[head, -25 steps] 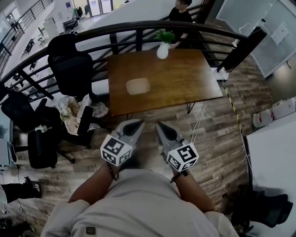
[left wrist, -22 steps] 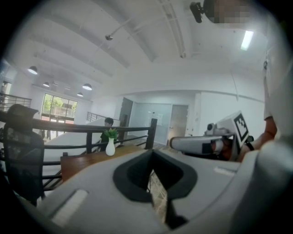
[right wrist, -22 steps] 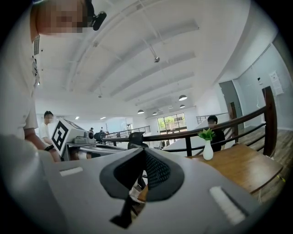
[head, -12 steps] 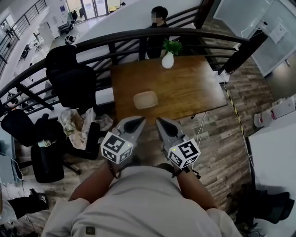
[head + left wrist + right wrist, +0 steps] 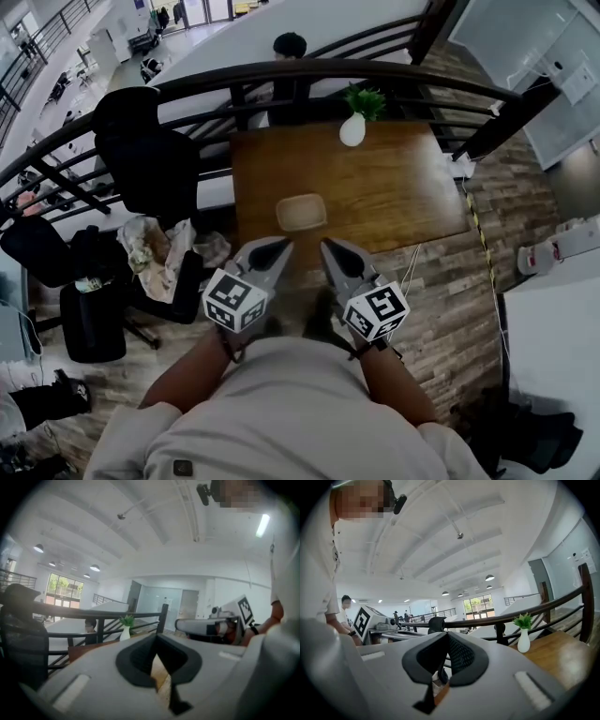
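Left hand-held gripper (image 5: 272,251) and right hand-held gripper (image 5: 335,251) are both clenched on nothing, side by side by the near edge of the brown wooden counter (image 5: 412,187), with the pale beige shallow rectangular tray (image 5: 301,212) on it just past their tips and the white vase with green plant (image 5: 352,129) at the far edge.

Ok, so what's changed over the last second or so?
The table, with its dish and vase, has slid down the head view toward the grippers, so the camera has come closer to it. The person beyond the table has shifted left in the picture. Nothing was grasped or let go. The left gripper and right gripper stay shut and empty, side by side.
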`<state>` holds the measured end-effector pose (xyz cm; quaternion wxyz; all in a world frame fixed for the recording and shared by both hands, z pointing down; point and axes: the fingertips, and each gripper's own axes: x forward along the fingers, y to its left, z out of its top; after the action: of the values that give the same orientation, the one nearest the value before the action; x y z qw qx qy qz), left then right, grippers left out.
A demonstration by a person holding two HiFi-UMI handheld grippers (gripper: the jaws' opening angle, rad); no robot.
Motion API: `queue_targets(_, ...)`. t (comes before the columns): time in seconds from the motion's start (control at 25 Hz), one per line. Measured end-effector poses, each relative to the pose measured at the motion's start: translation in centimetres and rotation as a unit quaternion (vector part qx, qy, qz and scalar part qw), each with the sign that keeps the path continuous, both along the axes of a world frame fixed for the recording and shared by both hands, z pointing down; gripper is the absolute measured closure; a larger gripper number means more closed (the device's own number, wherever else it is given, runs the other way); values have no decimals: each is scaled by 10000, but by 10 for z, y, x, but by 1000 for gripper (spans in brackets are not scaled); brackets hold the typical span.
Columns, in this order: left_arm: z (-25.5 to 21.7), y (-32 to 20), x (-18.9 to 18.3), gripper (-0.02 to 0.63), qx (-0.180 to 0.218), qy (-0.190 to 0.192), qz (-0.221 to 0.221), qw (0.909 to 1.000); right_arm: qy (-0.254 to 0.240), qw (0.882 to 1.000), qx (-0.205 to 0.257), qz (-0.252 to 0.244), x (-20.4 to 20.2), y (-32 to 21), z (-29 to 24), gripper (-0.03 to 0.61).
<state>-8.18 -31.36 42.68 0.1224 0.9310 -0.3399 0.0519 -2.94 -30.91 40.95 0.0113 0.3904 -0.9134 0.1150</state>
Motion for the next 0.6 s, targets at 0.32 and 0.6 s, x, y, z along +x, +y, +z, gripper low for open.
queue_targets(0.32, -13, -62, 14, 611, 152, -25, -588, 9981, -54, 9975, 222, -666, 17, -60, -13, 572)
queue_targets(0.6, -27, -109, 51, 611, 359, -105, -1174, 9924, -146, 9949, 391, -923, 72, -110, -33, 571)
